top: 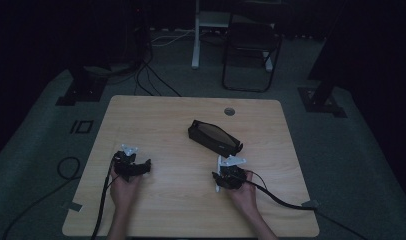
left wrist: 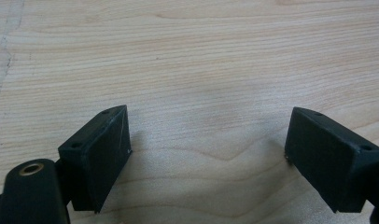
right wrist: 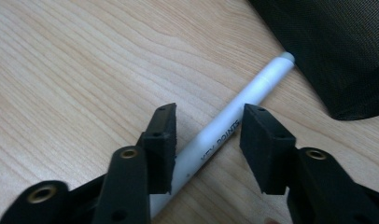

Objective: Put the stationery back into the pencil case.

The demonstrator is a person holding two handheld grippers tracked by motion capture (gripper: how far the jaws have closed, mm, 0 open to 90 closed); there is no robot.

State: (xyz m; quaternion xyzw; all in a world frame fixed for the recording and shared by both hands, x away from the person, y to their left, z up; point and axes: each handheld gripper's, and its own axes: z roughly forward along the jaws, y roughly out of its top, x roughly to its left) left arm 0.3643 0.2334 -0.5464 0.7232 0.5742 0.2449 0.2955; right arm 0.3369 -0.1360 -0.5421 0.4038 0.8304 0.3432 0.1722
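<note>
A white pen with dark printed lettering lies on the wooden table, its capped tip close to a black mesh pencil case. My right gripper is open, with one jaw on each side of the pen. The left jaw is close against the barrel and the right jaw stands a little off it. In the high view the right gripper sits just in front of the pencil case, which lies slantwise mid-table. My left gripper rests at the left, wide open over bare wood.
A round cable hole sits near the table's far edge. Cables trail from both grippers off the front of the table. A dark chair and stand legs are on the floor beyond the table.
</note>
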